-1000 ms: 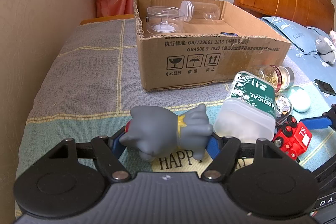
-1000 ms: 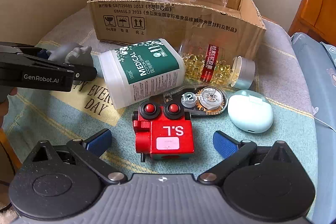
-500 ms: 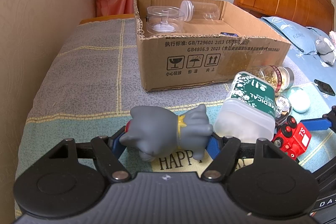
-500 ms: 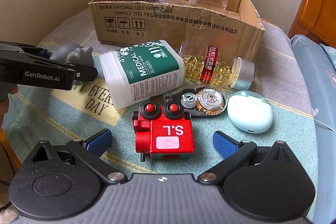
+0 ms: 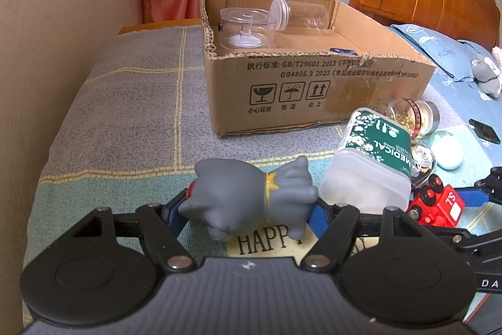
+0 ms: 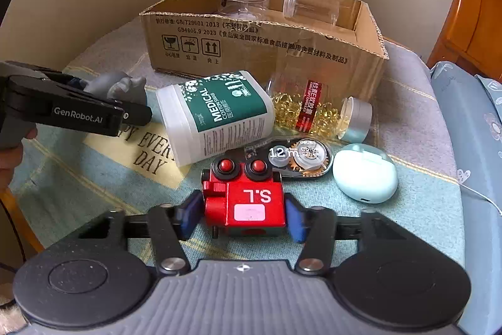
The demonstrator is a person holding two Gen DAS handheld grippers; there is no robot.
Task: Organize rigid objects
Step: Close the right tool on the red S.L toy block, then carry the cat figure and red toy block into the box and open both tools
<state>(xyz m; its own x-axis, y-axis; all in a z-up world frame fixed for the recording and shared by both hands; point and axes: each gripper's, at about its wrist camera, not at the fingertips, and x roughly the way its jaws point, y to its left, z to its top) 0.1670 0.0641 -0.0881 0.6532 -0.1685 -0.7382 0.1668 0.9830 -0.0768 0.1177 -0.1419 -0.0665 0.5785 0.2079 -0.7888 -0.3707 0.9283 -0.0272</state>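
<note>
Right gripper (image 6: pixel 243 214) now closed around red toy train (image 6: pixel 246 200), left gripper (image 5: pixel 248 209) unchanged

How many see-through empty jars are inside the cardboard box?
2: a wide round jar at the box's back left corner, and a capped jar lying beside it. More may hide behind the wall.

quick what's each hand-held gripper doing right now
Left hand-held gripper: closed on the grey cat figure.
Right hand-held gripper: closed on the red toy train.
</note>
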